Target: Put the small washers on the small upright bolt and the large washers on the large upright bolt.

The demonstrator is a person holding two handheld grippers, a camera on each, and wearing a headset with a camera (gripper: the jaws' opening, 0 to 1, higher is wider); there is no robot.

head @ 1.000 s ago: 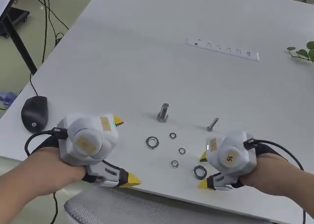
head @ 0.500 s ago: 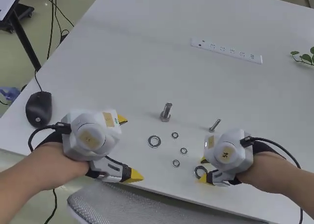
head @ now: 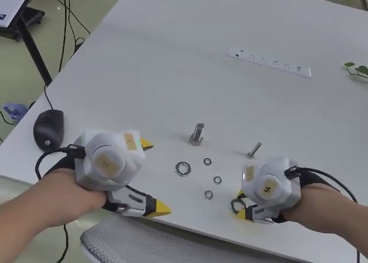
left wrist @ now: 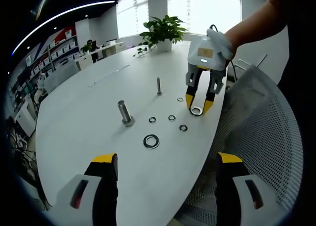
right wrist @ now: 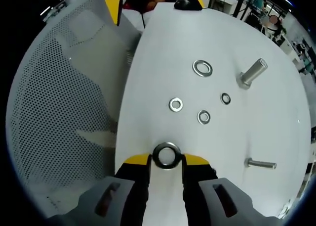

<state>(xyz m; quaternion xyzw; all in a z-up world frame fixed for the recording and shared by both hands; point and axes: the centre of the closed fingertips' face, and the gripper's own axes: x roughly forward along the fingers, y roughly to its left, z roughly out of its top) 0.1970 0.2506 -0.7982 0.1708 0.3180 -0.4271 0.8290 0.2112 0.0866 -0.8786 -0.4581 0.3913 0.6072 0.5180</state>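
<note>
The large upright bolt (head: pixel 197 133) stands mid-table, with the thinner small bolt (head: pixel 254 150) to its right. My right gripper (head: pixel 239 203) sits at the table's near edge. Its yellow tips press both sides of a large washer (right wrist: pixel 166 155), also visible from the left gripper view as a large washer (left wrist: pixel 196 110). A second large washer (head: pixel 183 168) lies flat near three small washers (head: pixel 207 161), (head: pixel 217 180), (head: pixel 208 194). My left gripper (head: pixel 154 175) hovers at the near left, open wide with nothing between its fingers (left wrist: pixel 104 161).
A white power strip (head: pixel 275 63) lies at the far side and a black mouse (head: pixel 49 129) with its cable sits at the left edge. A grey mesh chair (head: pixel 115 246) stands just below the table's near edge. A plant (head: pixel 359 69) is at the far right.
The right gripper's jaws have narrowed onto the large washer at the near edge. The left gripper has stayed open in place. The head camera shifted slightly.
</note>
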